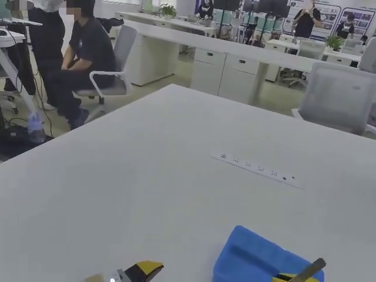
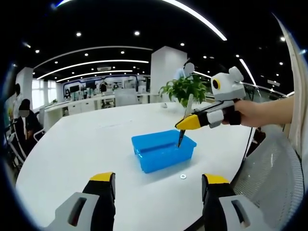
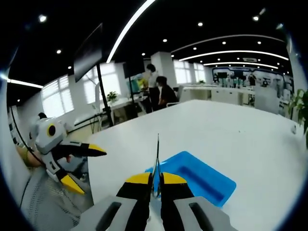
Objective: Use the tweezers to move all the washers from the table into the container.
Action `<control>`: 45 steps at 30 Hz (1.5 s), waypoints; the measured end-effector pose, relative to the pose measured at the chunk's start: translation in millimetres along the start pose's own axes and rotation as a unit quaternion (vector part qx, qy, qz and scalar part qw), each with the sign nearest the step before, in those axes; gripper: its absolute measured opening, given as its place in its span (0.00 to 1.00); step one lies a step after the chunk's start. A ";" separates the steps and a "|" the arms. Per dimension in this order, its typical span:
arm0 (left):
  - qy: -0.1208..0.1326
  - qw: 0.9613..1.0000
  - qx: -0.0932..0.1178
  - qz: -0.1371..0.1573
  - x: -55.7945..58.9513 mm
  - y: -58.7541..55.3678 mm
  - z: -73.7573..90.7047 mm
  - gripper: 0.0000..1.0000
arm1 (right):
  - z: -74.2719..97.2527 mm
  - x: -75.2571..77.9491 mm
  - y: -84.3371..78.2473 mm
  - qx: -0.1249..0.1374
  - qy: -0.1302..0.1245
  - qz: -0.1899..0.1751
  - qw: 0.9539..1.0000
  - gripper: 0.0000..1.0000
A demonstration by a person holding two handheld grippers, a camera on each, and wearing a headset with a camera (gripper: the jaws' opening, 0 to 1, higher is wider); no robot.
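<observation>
One washer (image 2: 183, 176): on tabletop (image 2: 86, 144), between container (image 2: 163, 161) and tabletop edge, just beside container.
Tweezers (image 3: 158, 149): tips over container.
Right gripper (image 3: 155, 179): fingers clamped on tweezers.
Left gripper (image 2: 158, 179): fingers spread apart, empty.

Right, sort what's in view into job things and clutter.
Job: slim metal tweezers, clamped in the right gripper; blue plastic container; small metal washer beside it.
Clutter: white power strip; potted green plant; grey mesh office chair.

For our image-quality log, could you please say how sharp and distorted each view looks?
Head view: soft, evenly lit, container cropped at the bottom. Left gripper view: fisheye bends the table edge, washer tiny. Right gripper view: ceiling lights curve, tweezers crisp.
</observation>
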State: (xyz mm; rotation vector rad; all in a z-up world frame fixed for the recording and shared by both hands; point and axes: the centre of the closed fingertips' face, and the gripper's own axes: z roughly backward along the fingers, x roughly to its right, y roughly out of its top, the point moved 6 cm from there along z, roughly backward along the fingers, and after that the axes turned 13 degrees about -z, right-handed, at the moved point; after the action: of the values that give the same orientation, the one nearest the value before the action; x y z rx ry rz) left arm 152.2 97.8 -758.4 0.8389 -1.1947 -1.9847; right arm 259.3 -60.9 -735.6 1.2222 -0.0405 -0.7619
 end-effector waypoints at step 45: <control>-0.008 1.000 -0.003 0.000 1.5 -1.2 -1.1 0.67 | -62.0 64.3 -1.4 -0.045 0.006 -0.075 0.996 0.03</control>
State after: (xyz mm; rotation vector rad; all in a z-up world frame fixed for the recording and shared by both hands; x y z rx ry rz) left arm 151.9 96.5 -760.2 0.8217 -1.1961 -1.9985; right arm 333.1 -44.8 -783.2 1.1534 0.0954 -0.8772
